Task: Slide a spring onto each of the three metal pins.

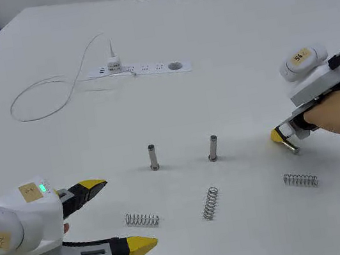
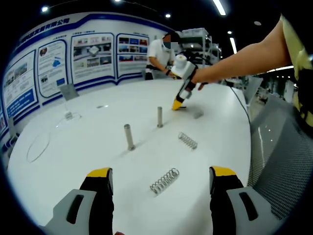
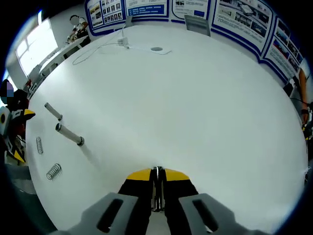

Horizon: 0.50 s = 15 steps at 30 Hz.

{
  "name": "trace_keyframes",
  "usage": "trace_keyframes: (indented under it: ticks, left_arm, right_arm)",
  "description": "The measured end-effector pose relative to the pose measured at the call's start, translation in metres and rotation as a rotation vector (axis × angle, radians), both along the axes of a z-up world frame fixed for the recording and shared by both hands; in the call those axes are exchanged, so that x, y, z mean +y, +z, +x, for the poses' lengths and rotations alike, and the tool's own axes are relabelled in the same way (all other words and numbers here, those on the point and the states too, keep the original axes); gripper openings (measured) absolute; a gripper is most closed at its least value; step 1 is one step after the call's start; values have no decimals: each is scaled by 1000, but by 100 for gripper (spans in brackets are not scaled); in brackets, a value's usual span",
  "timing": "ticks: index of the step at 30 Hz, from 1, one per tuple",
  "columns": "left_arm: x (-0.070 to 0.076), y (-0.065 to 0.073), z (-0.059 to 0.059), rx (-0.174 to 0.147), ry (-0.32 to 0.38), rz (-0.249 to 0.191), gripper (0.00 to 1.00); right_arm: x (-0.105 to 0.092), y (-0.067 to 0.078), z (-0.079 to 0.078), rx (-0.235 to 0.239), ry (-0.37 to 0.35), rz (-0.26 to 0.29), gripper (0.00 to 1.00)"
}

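On table [image 1: 226, 34]: two upright pins [image 1: 153, 156] [image 1: 213, 148], three loose springs [image 1: 142, 220] [image 1: 211, 202] [image 1: 300, 179]; third pin [image 3: 156, 188] gripped.

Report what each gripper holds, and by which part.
Right gripper: shut on a metal pin, clamped on its shaft, one end poking past the tips. Left gripper: open, holding nothing.

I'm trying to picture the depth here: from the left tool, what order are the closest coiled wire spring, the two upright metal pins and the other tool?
1. Coiled wire spring, just ahead of the left tool.
2. Upright metal pin, left of centre.
3. Second upright metal pin, farther back.
4. Right tool, farthest, gripping a third metal pin.
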<state>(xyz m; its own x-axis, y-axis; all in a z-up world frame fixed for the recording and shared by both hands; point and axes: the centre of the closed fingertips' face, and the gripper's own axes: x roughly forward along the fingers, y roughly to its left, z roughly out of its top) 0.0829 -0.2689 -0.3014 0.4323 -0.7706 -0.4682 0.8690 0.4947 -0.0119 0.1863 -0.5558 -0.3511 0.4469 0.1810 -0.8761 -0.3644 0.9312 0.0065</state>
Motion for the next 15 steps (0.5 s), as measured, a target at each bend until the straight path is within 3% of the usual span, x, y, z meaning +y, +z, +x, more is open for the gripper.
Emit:
trace_keyframes:
  ticks: [7,9,15]
  left_arm:
    - [-2,2,1,-5,2,-5,82]
    - [-2,3,1,-8,0,-6,82]
    - [0,5,2,-13,1,-2,81]
  right_arm:
    - [0,0,0,-30,11,-18,8]
    - [0,3,1,-56,-7,-2,8]
    - [5,14,-4,-72,0,17,8]
